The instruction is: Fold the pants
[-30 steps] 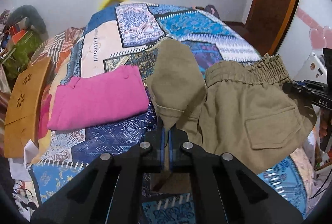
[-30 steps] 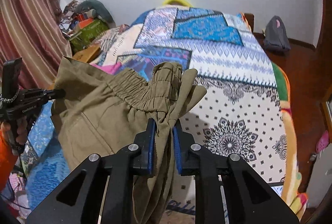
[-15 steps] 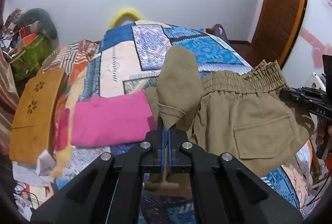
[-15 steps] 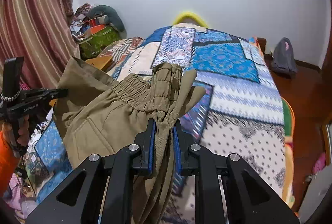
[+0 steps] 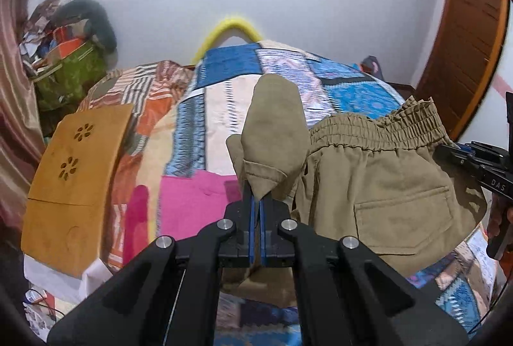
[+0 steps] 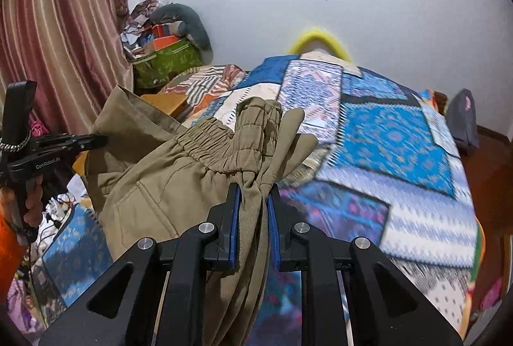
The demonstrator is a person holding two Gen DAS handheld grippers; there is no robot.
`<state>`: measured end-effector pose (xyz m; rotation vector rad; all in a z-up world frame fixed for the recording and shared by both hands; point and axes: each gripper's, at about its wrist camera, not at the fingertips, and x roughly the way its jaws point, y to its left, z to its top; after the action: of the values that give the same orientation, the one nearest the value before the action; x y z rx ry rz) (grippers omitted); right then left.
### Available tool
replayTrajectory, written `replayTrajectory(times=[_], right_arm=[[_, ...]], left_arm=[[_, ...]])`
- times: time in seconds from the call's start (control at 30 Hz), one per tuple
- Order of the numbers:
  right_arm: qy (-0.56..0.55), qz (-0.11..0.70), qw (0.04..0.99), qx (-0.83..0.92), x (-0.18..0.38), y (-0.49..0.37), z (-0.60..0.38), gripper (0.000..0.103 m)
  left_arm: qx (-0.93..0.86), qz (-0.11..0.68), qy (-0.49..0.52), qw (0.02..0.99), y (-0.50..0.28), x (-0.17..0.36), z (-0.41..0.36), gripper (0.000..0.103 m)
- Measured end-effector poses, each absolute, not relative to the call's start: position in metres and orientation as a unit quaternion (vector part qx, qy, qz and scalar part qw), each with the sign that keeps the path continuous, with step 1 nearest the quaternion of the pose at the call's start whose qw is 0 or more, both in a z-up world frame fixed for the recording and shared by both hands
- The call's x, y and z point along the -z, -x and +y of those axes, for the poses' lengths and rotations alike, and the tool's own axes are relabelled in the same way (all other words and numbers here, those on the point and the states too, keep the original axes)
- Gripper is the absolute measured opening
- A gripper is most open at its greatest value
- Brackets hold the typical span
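Observation:
Khaki pants [image 5: 384, 185] with an elastic waistband and a back pocket hang in the air above the bed, stretched between both grippers. My left gripper [image 5: 257, 201] is shut on a hemmed edge of the pants, which folds up over its tips. My right gripper [image 6: 253, 195] is shut on a bunched end of the waistband of the pants [image 6: 179, 173]. The right gripper also shows at the right edge of the left wrist view [image 5: 449, 153]. The left gripper also shows at the left of the right wrist view [image 6: 99, 139].
A bed with a blue patchwork spread [image 6: 384, 134] lies below. Folded pink pants [image 5: 192, 201] rest on it by a wooden lap board [image 5: 73, 173]. A clutter pile [image 6: 163, 54] and curtain [image 6: 57, 35] stand left; a wooden door [image 5: 465, 35] right.
Both grippers have lifted the pants higher off the bed and tilted up; more wall and the mounted screen show now. The grips are unchanged.

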<state>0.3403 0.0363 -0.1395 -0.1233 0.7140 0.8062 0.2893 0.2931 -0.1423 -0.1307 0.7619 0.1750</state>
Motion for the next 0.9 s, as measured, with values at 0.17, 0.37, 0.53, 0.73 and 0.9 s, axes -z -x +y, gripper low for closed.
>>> replayTrajectory(times=[0.17,0.37,0.53,0.73,0.9], right_arm=[[0.067,0.349,0.846,-0.397,0.158,-0.355,0.076,0.014],[0.083,0.369,0.828,-0.414,0.188,-0.365,0.117,0.014],[0.101,0.395,0.819,-0.403,0.212,-0.374,0.127,0.014],[0.11,0.438,0.803,-0.389,0.237,-0.384,0.123,0.017],[0.128,0.441,0.807,-0.372,0.234,-0.379,0.123,0.032]], left_arm=[[-0.108,0.382,0.071,0.915,-0.298,0.164,0.332,0.001],[-0.138,0.403,0.08,0.901,-0.302,0.197,0.372,0.001],[-0.158,0.429,0.093,0.885,-0.304,0.232,0.401,0.001],[-0.161,0.464,0.122,0.862,-0.306,0.267,0.421,0.003],[-0.188,0.471,0.115,0.854,-0.304,0.273,0.415,0.014]])
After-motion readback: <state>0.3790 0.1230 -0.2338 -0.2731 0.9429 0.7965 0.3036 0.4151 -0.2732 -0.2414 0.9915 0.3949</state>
